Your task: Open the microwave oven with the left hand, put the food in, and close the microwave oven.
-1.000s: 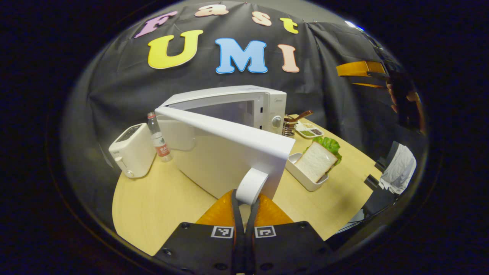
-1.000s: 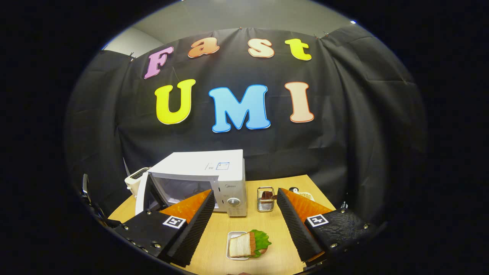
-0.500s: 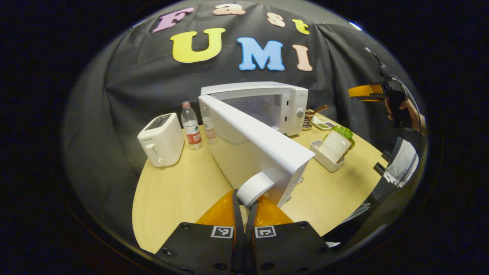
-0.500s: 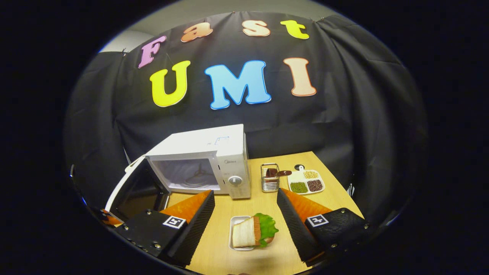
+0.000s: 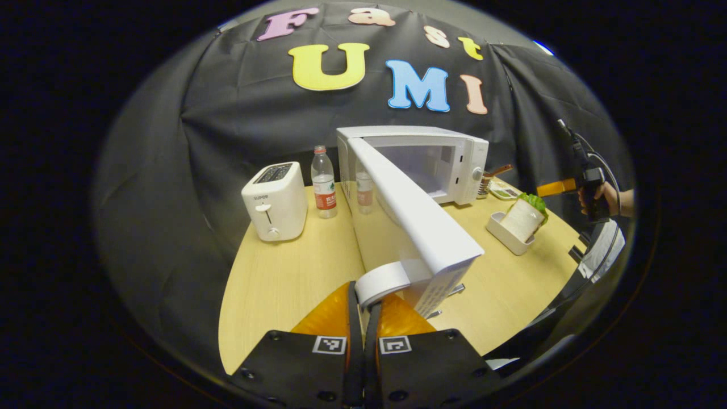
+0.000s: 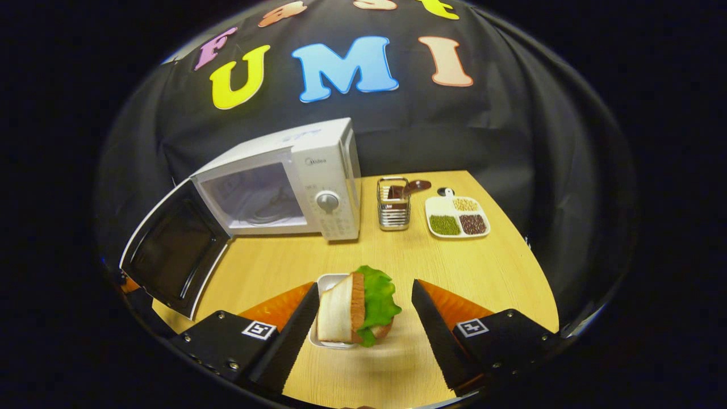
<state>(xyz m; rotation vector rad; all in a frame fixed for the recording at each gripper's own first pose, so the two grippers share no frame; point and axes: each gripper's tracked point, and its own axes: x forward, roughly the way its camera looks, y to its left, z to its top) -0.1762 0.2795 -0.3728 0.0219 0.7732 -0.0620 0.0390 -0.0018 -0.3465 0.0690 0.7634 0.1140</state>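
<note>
The white microwave (image 5: 448,162) stands at the back of the table with its door (image 5: 420,224) swung wide open and its cavity (image 6: 255,196) showing. My left gripper (image 5: 363,296) is shut on the door's white handle (image 5: 381,280). A sandwich (image 6: 355,307) with bread and green lettuce stands in a small white tray (image 6: 325,282). My right gripper (image 6: 364,288) is open and hovers over it, one finger on each side, apart from it. In the left gripper view the sandwich (image 5: 522,218) sits right of the door, with the right gripper (image 5: 559,186) and a hand (image 5: 605,199) just beyond.
A white toaster (image 5: 275,201) and a water bottle (image 5: 324,182) stand left of the microwave. A metal utensil holder (image 6: 393,204) and a divided plate of beans (image 6: 457,217) sit to its right. The wooden table (image 6: 483,272) ends close behind the sandwich.
The left gripper has pulled the microwave door much wider open. The right gripper has come down and forward, so the sandwich now lies between its open fingers.
</note>
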